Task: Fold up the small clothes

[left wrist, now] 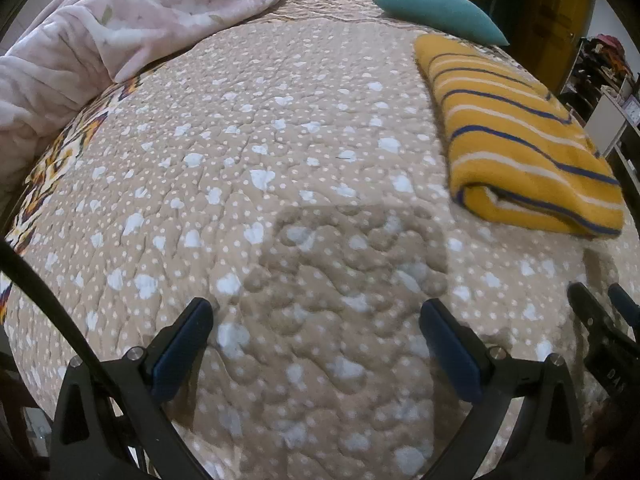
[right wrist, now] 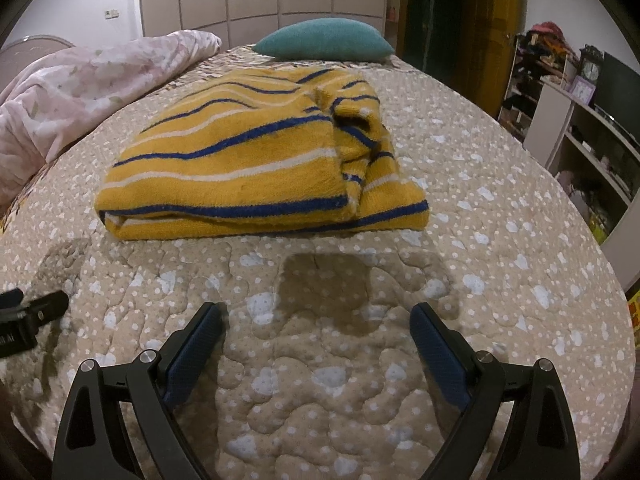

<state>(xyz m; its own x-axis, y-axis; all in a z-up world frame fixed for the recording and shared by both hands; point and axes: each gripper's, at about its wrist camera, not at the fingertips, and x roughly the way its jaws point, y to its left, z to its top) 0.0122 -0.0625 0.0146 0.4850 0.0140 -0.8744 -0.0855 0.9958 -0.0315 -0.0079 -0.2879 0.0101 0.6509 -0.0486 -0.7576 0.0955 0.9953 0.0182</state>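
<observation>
Two grippers hover empty over the quilted bedspread [right wrist: 500,208], each with its jaws spread wide apart and nothing between them: the left gripper [left wrist: 316,344] and the right gripper [right wrist: 316,340]. The task's thing, a yellow striped garment [right wrist: 256,168], lies already folded into a thick bundle at about 12 o'clock from the right gripper, well apart from its fingertips; in the left wrist view it sits toward 2 o'clock. The fold looks largely done.

The risk from here, as I judge it, is the loose flap bunched at the bundle's right side: a pinch that catches only the top layer would drag the stack open, and the soft, puffy quilt could snag a low fingertip and pull up with it. The two grippers are also close together, so a crossing reach could knock them.

The garment's underside and its far edge toward the teal pillow [right wrist: 324,40] are hidden, so the number of layers cannot be told. In the left view its right end is cut by the lens rim, and the pink blanket [left wrist: 120,24] at 10 o'clock runs out of frame.
</observation>
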